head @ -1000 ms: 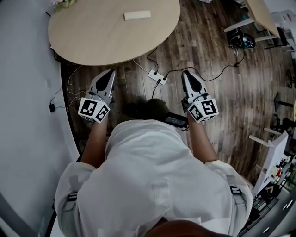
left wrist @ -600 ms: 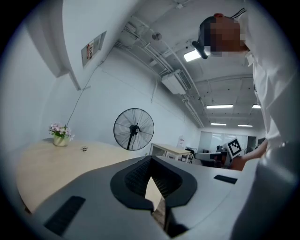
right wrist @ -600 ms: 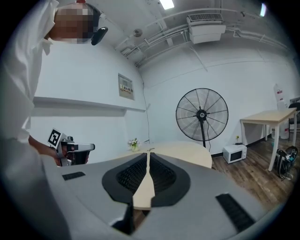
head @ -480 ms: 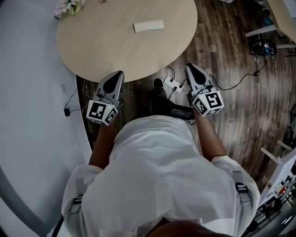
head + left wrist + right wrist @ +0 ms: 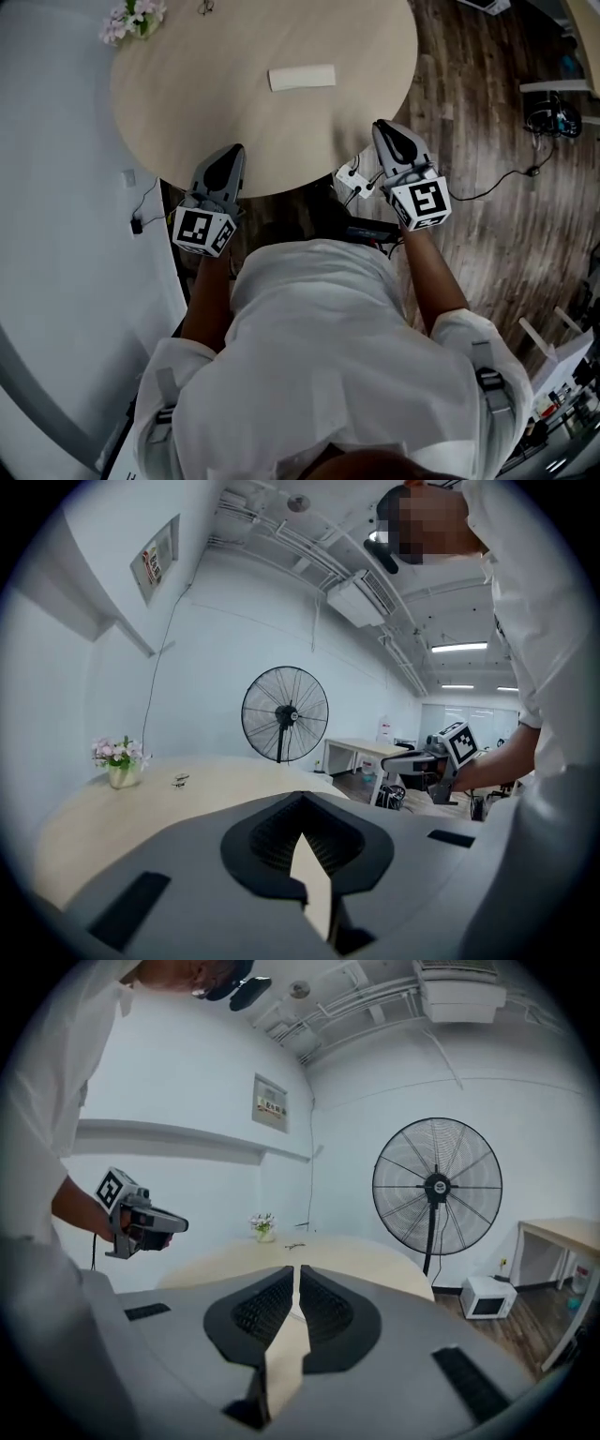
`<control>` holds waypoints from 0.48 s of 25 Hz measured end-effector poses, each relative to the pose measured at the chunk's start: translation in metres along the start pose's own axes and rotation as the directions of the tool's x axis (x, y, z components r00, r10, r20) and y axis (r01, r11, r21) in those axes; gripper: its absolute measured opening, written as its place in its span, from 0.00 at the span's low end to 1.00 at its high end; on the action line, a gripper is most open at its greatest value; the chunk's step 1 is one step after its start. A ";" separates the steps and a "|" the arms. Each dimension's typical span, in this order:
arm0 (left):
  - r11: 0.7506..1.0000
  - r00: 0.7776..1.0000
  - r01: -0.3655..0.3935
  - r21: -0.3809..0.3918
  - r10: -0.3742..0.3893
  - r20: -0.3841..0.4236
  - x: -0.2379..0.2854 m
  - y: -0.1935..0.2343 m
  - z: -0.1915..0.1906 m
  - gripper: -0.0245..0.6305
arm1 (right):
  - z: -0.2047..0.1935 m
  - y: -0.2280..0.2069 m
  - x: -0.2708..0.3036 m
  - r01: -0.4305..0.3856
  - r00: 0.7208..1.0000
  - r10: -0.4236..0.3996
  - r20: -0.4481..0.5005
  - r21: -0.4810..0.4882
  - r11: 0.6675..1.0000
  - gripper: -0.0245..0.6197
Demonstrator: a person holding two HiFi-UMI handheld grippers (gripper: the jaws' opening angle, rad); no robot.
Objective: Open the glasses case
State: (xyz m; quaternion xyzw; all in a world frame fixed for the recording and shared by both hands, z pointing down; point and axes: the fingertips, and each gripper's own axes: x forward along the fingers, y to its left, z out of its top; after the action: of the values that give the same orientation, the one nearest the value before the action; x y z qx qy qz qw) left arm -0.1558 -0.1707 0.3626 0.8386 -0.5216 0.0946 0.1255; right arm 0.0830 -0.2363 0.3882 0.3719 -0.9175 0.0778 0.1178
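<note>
The glasses case [image 5: 302,77], a pale flat oblong, lies on the round beige table [image 5: 206,103] toward its far half, lengthwise across the head view and well apart from both tongs. The left gripper [image 5: 232,153] is held at the table's near rim with its tip pointing in over the tabletop. In its own view the jaws are pressed together at the tip with nothing between them. The right gripper [image 5: 384,128] is held at the rim further to the right, above the dark wooden floor [image 5: 469,112] and a white power strip [image 5: 353,183]. Its jaws are drawn in to a thin slit and pinch nothing. A small vase of flowers [image 5: 131,19] stands at the table's far left edge, well apart from the case. A tall pedestal fan [image 5: 436,1188] stands beyond the table by the white wall. The person's white shirt [image 5: 319,356] fills the lower head view.
</note>
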 end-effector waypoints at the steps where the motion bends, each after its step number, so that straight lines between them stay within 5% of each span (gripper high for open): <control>1: 1.000 1.000 -0.010 0.005 0.010 -0.005 0.007 0.004 -0.001 0.05 | 0.001 -0.003 0.008 -0.016 1.000 0.016 -0.006 -0.031 0.999 0.10; 8: 0.995 0.997 -0.049 0.091 0.054 -0.051 0.053 0.028 -0.019 0.05 | -0.017 -0.015 0.064 -0.091 0.993 0.069 -0.096 -0.243 0.966 0.10; 12: 0.995 0.998 -0.059 0.074 0.062 -0.030 0.079 0.045 -0.038 0.05 | -0.045 -0.023 0.096 -0.090 0.986 0.036 -0.165 -0.333 0.939 0.20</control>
State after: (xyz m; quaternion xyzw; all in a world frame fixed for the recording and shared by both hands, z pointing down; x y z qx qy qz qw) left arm -0.1627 -0.2454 0.4270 0.8247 -0.5410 0.1307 0.1002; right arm 0.0391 -0.3063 0.4588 0.3093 -0.9165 -0.0487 0.2491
